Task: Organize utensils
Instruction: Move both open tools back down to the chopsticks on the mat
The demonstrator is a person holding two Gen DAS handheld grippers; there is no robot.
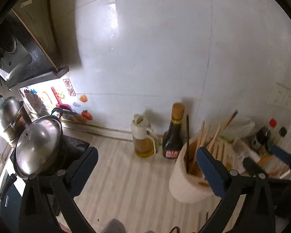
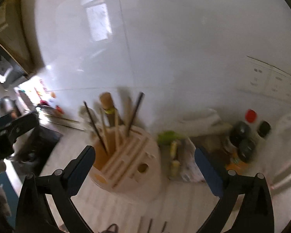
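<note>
My left gripper (image 1: 147,156) and right gripper (image 2: 143,155) both gape wide, grasping nothing, above the striped counter (image 1: 116,174). The cream round slotted utensil holder (image 2: 126,167) stands between my right fingers, chopsticks (image 2: 116,128) upright inside; blur smears bottles (image 2: 240,136) beyond.

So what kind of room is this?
Most likely a home kitchen: lidded steel pots sit on a stove, oil and sauce bottles line the tiled wall, and a holder has chopsticks in it.
</note>
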